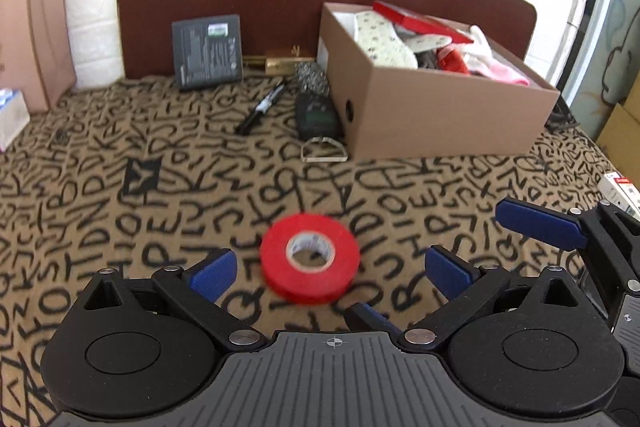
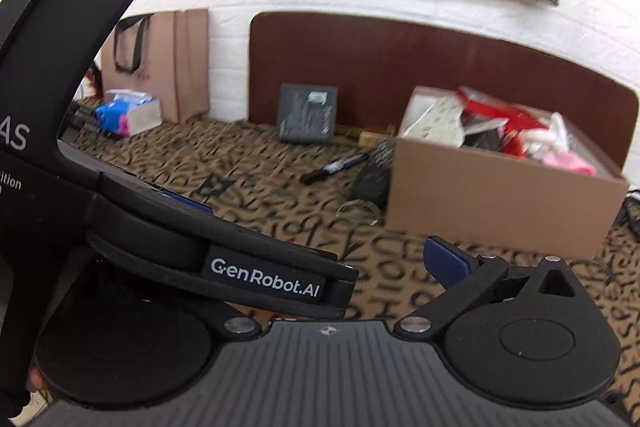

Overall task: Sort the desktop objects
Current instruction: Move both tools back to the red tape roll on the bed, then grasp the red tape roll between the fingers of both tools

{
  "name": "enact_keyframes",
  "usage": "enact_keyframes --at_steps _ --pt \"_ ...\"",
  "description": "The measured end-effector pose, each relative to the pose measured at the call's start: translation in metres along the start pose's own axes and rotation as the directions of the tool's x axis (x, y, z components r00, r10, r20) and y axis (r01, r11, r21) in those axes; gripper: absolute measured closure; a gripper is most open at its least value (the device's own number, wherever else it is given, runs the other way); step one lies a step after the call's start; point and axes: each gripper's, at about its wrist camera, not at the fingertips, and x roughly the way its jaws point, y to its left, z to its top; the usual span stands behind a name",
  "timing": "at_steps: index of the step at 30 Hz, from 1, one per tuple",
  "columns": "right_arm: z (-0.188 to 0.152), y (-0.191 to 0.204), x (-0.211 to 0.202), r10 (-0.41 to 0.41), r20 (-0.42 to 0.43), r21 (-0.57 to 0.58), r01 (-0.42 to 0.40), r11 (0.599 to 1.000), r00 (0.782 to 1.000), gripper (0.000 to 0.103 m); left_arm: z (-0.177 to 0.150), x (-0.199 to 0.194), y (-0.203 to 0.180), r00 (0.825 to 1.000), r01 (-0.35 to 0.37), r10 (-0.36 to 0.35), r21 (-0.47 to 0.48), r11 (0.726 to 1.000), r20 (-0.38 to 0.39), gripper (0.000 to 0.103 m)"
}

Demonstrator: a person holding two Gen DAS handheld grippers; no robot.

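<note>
The counter wears a tan cloth scrawled all over with black letters that spell nothing I can read. Toward its far right edge stands the cardboard box, already heaped with soft and red things, likely where sorted items go. Against the brown backboard leans a dark grey packet whose label print is too small to read; a black marker lies just beside it. The red tape roll lies flat near the counter's front edge, between my left gripper fingers, which are spread wide and not touching it. I judge the roll light, stiff across its width and slightly tacky at the rim, so pinching it across the outer wall, or one finger through the white core, should hold well; the core's print is blurred. My right gripper is half hidden behind the left one's body, which reads "GenRobot.AI", so I cannot tell its spread.
</note>
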Motion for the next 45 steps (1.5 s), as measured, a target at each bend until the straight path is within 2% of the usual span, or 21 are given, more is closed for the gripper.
enact_keyframes --at_steps 3,6,10,13,17,18,20,23,25,26,31,36,38,42,43,45 --pt "-0.007 0.007 0.002 0.022 -0.004 -0.011 -0.022 1.0 1.0 0.0 -0.006 0.004 0.01 1.0 0.002 -0.002 0.001 1.0 -0.009 0.0" --pt "-0.013 0.006 0.009 0.001 -0.02 -0.016 -0.001 1.0 1.0 0.0 -0.004 0.013 0.028 0.999 -0.037 0.035 -0.045 0.998 -0.033 0.0" --pt "-0.02 -0.007 0.022 -0.042 -0.06 0.046 0.045 0.998 0.997 0.002 0.003 0.026 0.053 0.996 -0.063 0.055 -0.124 0.99 -0.066 0.011" --pt "-0.02 -0.017 0.03 -0.081 -0.082 0.1 0.089 0.991 0.993 0.009 0.005 0.037 0.059 0.994 -0.065 0.054 -0.125 0.99 -0.093 0.018" --pt "-0.018 -0.022 0.041 -0.088 -0.078 0.131 0.098 0.987 0.993 0.021 0.006 0.048 0.061 0.993 -0.036 0.021 -0.129 0.991 -0.112 0.028" --pt "-0.018 -0.023 0.045 -0.078 -0.084 0.139 0.09 0.986 0.993 0.024 0.007 0.049 0.061 0.994 -0.022 0.007 -0.132 0.991 -0.112 0.03" --pt "-0.017 -0.025 0.051 -0.056 -0.09 0.164 0.071 0.984 0.994 0.03 0.01 0.05 0.061 0.993 0.007 -0.023 -0.137 0.991 -0.112 0.04" --pt "-0.016 -0.028 0.059 -0.003 -0.096 0.213 0.024 0.977 0.995 0.04 0.013 0.055 0.063 0.99 0.041 -0.061 -0.155 0.987 -0.124 0.047" --pt "-0.015 -0.028 0.063 0.007 -0.101 0.221 0.016 0.975 0.995 0.043 0.013 0.057 0.065 0.986 0.077 -0.1 -0.17 0.982 -0.132 0.058" --pt "-0.015 -0.027 0.065 0.01 -0.105 0.222 0.014 0.975 0.994 0.047 0.013 0.058 0.065 0.984 0.095 -0.119 -0.177 0.98 -0.132 0.059" --pt "-0.015 -0.024 0.075 0.05 -0.131 0.226 -0.019 0.974 0.99 0.057 0.013 0.063 0.065 0.979 0.123 -0.149 -0.189 0.974 -0.135 0.047" --pt "-0.015 -0.018 0.083 0.068 -0.14 0.222 -0.036 0.974 0.988 0.067 0.014 0.065 0.063 0.981 0.123 -0.146 -0.165 0.979 -0.132 0.052" --pt "-0.015 -0.018 0.085 0.083 -0.142 0.237 -0.048 0.97 0.986 0.074 0.015 0.066 0.065 0.98 0.122 -0.145 -0.17 0.978 -0.134 0.06" --pt "-0.015 -0.017 0.087 0.076 -0.146 0.254 -0.037 0.967 0.986 0.074 0.015 0.068 0.066 0.98 0.127 -0.149 -0.164 0.978 -0.132 0.06" --pt "-0.015 -0.018 0.086 0.077 -0.146 0.257 -0.037 0.966 0.986 0.074 0.015 0.069 0.066 0.98 0.128 -0.149 -0.161 0.979 -0.129 0.054" --pt "-0.016 -0.019 0.086 0.08 -0.147 0.272 -0.037 0.962 0.986 0.074 0.014 0.07 0.065 0.981 0.129 -0.149 -0.155 0.979 -0.122 0.057"
